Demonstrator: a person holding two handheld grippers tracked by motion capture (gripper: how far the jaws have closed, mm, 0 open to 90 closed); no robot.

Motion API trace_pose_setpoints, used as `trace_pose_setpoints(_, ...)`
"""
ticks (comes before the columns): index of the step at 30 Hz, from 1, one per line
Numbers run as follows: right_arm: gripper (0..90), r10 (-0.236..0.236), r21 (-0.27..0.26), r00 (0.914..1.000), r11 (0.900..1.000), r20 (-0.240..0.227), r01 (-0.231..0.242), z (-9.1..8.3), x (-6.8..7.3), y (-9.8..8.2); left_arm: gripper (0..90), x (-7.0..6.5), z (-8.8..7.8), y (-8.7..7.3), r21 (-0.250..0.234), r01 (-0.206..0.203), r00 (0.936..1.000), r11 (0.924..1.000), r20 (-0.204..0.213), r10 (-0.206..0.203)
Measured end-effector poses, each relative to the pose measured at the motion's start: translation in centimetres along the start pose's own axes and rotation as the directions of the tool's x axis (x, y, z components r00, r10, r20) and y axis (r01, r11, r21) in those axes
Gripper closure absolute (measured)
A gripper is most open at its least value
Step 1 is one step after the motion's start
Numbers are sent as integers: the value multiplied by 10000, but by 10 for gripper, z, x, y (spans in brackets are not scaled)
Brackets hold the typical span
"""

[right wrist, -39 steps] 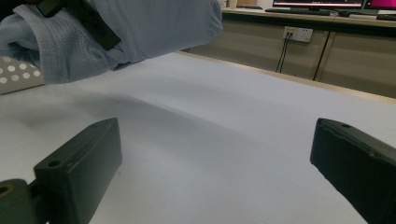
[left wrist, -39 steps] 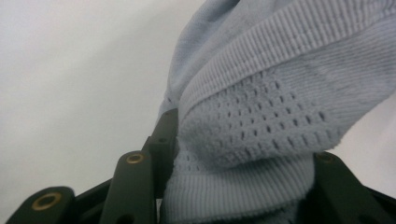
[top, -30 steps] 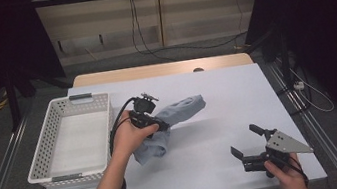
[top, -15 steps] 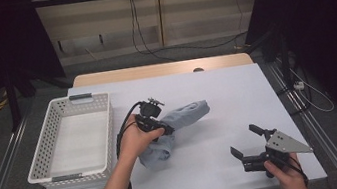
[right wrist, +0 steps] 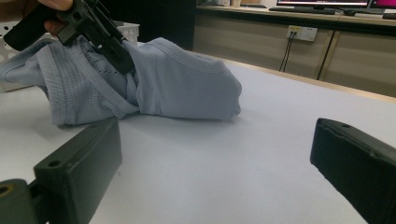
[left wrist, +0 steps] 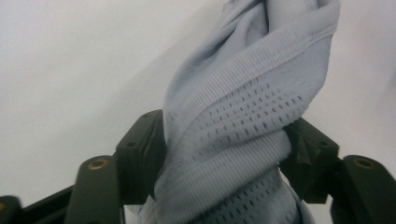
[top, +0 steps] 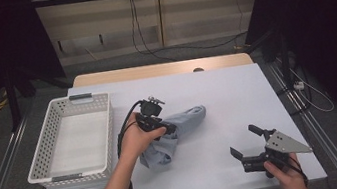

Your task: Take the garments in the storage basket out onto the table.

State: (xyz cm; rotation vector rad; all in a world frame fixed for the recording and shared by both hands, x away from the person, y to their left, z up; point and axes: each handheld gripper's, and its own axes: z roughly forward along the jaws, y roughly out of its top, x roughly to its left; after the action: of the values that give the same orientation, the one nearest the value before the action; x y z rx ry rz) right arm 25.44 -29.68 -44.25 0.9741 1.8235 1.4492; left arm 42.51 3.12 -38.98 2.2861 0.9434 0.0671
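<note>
Mid-table beside the basket (top: 69, 139), the left gripper (top: 169, 130) has just been opening its jaws around a bunched grey garment (left wrist: 243, 126), while the right gripper (top: 247, 146) rests wide open, empty.

Ribbed, perforated cloth garment (left wrist: 243, 121); matt white table (top: 238, 104).

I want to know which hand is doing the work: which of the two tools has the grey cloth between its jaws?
The left tool: its jaws straddle the bunched grey cloth. The right tool gapes over bare table.
</note>
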Motion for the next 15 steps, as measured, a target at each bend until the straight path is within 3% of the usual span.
trace_pose_setpoints(9,21,-2,31,10000,10000,-34,2,0,1,0,194,0,-10,2,-224,-239,9988,9995,-424,229)
trace_pose_setpoints(15,21,54,59,10000,10000,-60,-54,1,1,0,147,0,-21,2,-458,-385,9965,9982,-755,350)
